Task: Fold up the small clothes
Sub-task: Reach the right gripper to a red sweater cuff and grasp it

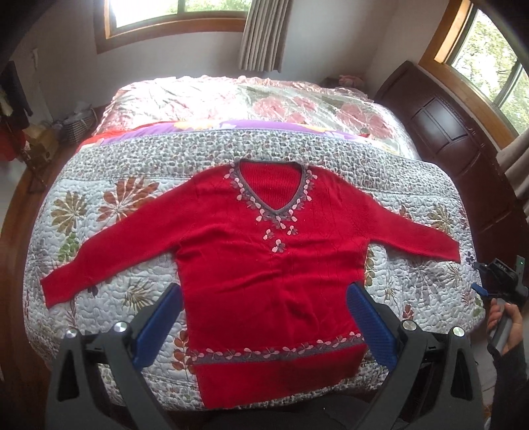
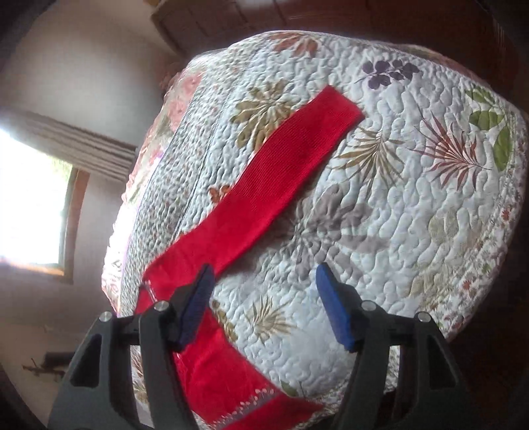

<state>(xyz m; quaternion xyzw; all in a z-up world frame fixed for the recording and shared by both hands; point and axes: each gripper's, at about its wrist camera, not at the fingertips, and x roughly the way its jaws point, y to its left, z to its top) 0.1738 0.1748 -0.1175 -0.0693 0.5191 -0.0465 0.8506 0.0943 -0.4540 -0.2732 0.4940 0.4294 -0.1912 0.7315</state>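
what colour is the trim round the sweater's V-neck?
Grey band with pink leaf shapes on the red sweater; neckline trim is clearest in the left wrist view.

Bare quilt (image 2: 413, 205) wide open ahead of the right gripper (image 2: 263, 284) — red sweater (image 1: 271, 264) spread flat under the left gripper (image 1: 264, 297), headboard (image 1: 443, 122) far off right

Bed w/ quilt (image 1: 99, 205), wood-framed windows (image 1: 178, 20), curtains (image 1: 261, 33).

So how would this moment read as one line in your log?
red sweater flat on quilt, unfolded | left tool open, above hem | right tool open, near sleeve
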